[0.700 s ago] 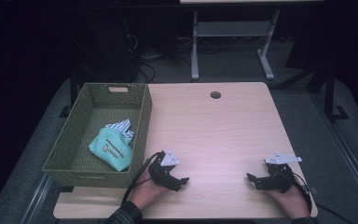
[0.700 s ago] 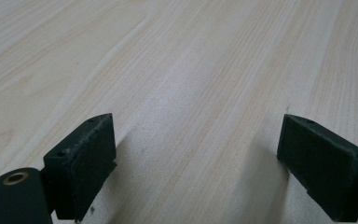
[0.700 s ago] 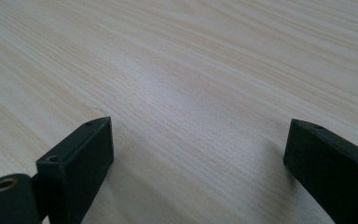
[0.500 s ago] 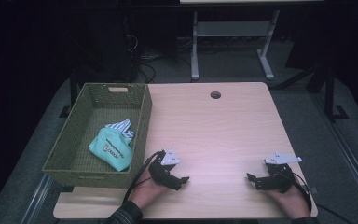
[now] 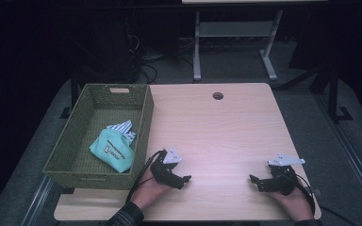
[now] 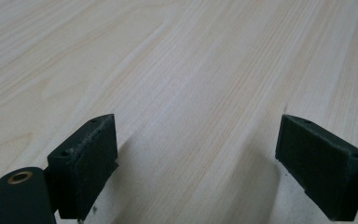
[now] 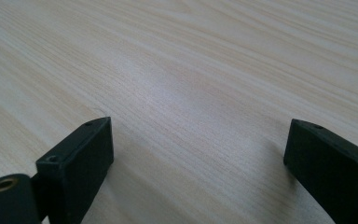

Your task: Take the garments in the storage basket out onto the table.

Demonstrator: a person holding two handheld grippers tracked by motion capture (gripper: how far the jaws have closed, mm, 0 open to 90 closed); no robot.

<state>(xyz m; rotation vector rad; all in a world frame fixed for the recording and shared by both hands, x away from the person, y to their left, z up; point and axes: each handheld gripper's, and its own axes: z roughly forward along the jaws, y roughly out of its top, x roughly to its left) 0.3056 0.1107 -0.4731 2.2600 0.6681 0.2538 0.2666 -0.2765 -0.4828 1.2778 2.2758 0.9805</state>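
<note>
My left gripper rests low on the light wooden table near its front edge, just right of the basket, jaws pointing right. In the left gripper view its jaws stand wide apart over bare wood. My right gripper lies at the front right of the table, pointing left, and in the right gripper view it is open with nothing between the pads. A green woven basket stands at the table's left side and holds a teal cloth pouch and a striped cloth.
A round cable hole sits near the table's far edge. Beyond the table stands a grey metal frame on a dark floor with cables.
</note>
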